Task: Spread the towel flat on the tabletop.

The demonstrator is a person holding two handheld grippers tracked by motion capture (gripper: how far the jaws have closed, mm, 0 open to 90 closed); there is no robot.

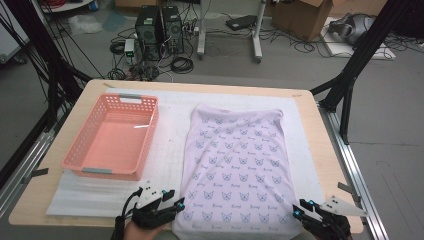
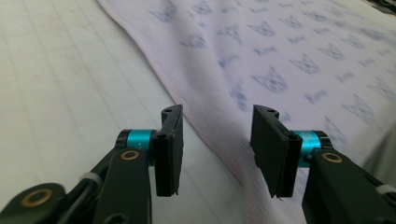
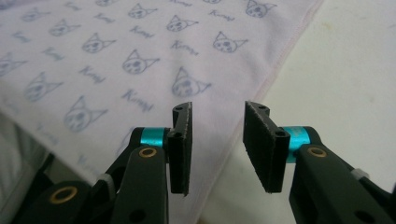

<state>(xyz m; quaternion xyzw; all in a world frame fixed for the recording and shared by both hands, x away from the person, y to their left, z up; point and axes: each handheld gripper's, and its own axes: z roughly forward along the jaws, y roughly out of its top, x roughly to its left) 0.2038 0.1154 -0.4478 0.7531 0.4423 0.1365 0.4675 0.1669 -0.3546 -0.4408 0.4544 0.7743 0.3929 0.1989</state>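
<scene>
Spread flat on the white foam mat (image 1: 165,125) of the wooden table (image 1: 320,145): a pale lilac cloth (image 1: 235,165) printed with small blue cat faces, reaching from the far middle of the mat to the near edge. Under each cat face, a short cursive word, readable only partly in the right gripper view, something like "Kimi"; cannot tell the exact letters. No other label or brand legible.

At the near left corner of the cloth, the left gripper (image 1: 172,202), jaws apart, nothing pinched between the pads. In the left gripper view, left gripper (image 2: 217,140) poised over the cloth (image 2: 280,70) edge, the hem running between the two black pads toward the mat (image 2: 60,79), pads not pressing on the fabric.

At the near right corner, the right gripper (image 1: 302,209), also released, jaws standing apart. In the right gripper view, right gripper (image 3: 217,140) just above the cloth (image 3: 140,60) border, the pinkish hem passing below the gap, bare mat (image 3: 355,70) to the right. No fabric clamped.

To the left of the cloth, well apart from both grippers, a pink plastic basket (image 1: 87,150) with slotted walls and grey handle strips on the far and near rims, standing upright on the mat
</scene>
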